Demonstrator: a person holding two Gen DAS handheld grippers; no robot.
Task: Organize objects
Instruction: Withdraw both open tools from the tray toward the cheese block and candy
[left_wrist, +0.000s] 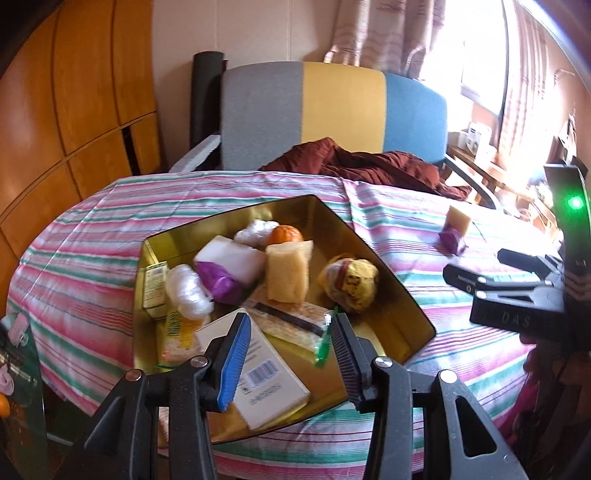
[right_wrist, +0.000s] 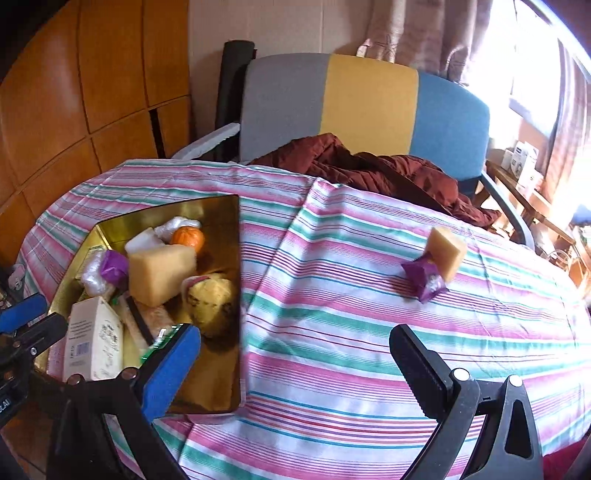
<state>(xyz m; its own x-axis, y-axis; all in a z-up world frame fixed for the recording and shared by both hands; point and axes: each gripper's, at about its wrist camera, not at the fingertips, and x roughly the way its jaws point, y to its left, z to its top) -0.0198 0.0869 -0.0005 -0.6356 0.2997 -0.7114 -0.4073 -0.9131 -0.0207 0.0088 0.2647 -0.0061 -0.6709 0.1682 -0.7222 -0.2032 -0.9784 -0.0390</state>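
Note:
A gold tin sits on the striped cloth and holds several items: a white box, yellow sponges, an orange, a purple wrapper and a yellow ball. A yellow sponge and a purple packet lie on the cloth to the right, outside the tin. My left gripper is open and empty over the tin's near end. My right gripper is wide open and empty over bare cloth; it also shows in the left wrist view.
The table carries a pink, green and white striped cloth. A grey, yellow and blue chair with a dark red garment stands behind it. Wooden cabinets are on the left, a bright window on the right.

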